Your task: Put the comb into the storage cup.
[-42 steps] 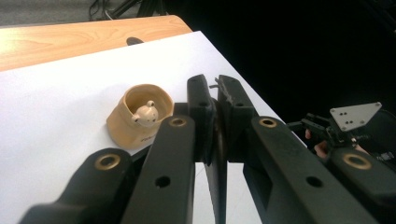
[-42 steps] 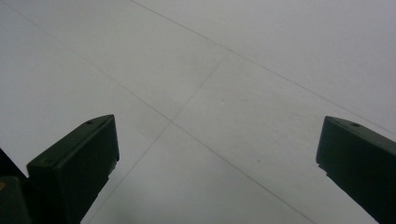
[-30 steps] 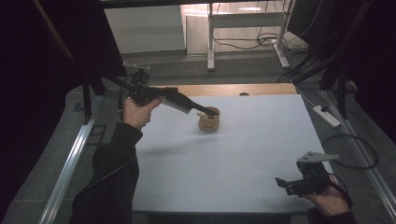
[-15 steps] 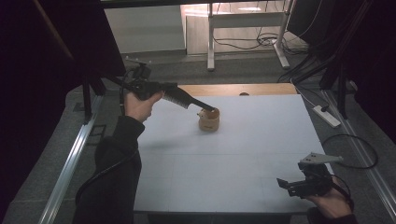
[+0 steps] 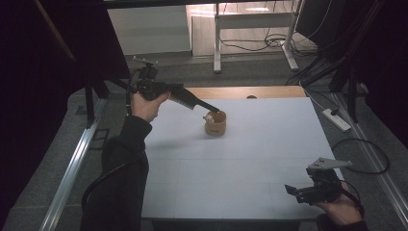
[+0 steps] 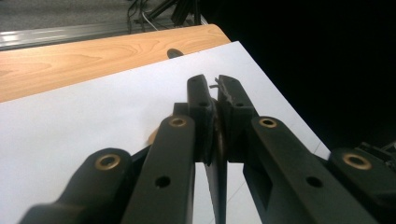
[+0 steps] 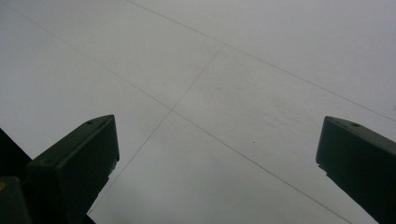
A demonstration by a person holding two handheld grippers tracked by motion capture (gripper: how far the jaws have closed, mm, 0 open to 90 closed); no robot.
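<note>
The left gripper (image 5: 215, 110) is pinching the near rim of a small tan cup (image 5: 216, 123) that is sitting on the white table sheet (image 5: 250, 159), just below and ahead of its tips. In the left gripper view its jaws are standing almost together, with a thin brown edge caught between the pads. To do this step well, the grip should probably be staying firm on the rim and the cup kept level, so that the pale bit inside, too small to identify, is not tipping out. The right gripper (image 5: 292, 189) is resting with jaws spread wide, well apart from the cup. Nothing is standing between them; the wooden table edge (image 5: 240, 91) is lying just beyond the left gripper
</note>
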